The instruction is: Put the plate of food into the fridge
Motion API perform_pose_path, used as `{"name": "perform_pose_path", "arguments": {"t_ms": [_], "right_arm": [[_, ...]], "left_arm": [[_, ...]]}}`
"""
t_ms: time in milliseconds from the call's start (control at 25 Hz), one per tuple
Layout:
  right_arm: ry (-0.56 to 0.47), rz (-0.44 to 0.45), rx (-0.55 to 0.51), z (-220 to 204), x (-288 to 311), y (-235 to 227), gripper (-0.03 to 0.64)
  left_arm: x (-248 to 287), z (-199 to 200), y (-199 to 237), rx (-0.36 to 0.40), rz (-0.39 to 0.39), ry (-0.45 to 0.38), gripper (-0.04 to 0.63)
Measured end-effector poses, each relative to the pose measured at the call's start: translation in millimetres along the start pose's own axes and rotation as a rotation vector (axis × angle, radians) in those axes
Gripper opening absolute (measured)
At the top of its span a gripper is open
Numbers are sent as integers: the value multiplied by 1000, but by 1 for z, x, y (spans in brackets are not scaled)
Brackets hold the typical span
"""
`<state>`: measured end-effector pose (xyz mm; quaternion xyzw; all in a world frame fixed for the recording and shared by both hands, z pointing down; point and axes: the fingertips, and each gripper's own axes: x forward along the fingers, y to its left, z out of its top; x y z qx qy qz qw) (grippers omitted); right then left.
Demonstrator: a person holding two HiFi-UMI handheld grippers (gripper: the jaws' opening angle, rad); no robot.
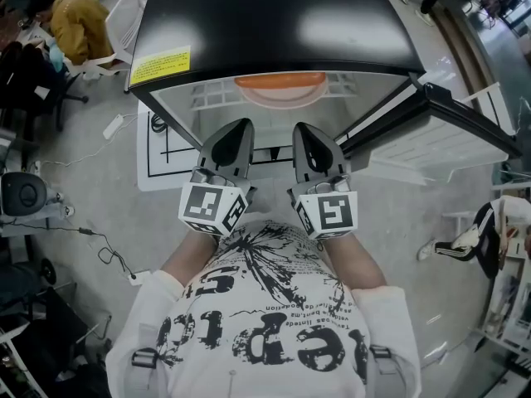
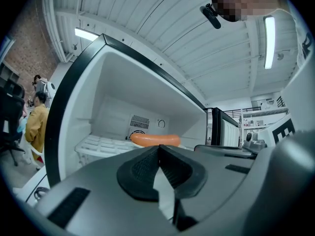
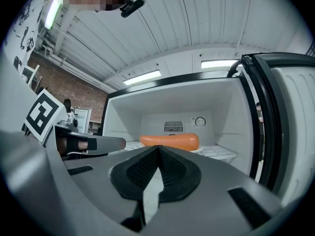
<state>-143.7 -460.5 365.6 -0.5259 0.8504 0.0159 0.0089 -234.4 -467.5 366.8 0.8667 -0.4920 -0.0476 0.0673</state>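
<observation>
Since both tools are drawn in close to the person's chest, start there. The left gripper (image 1: 246,124) has its jaws pressed together with nothing between the ribbed pads, and its own view shows the same. The right gripper (image 1: 299,128) sits just beside it, also closed tight and empty. The two stand side by side, tips pointing forward into the open fridge (image 1: 274,15).

Straight ahead of those tips, well apart from them, the orange plate (image 1: 280,89) rests on the white shelf (image 1: 214,94) inside the upper compartment. Its long side runs left to right, square across the line the jaws point along. In the left gripper view it shows just above the closed tips, and in the right gripper view it shows the same way but a touch to the right. That puts it about midway between the two tools, with neither clearly nearer. I cannot see from here whether food lies on it.

To my eye the plate is already where it belongs and neither tool touches it. What is left looks like the door (image 1: 431,131), which hangs open to the right. It is on the right gripper's side, so that hand has the shorter reach for pushing it shut.
</observation>
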Motion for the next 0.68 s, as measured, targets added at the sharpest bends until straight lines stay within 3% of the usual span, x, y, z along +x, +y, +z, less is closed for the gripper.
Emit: {"name": "perform_pose_path", "arguments": {"t_ms": [680], "right_arm": [[30, -9, 21, -8, 6, -3, 0]], "left_arm": [[4, 5, 7, 18, 24, -24, 8]]}}
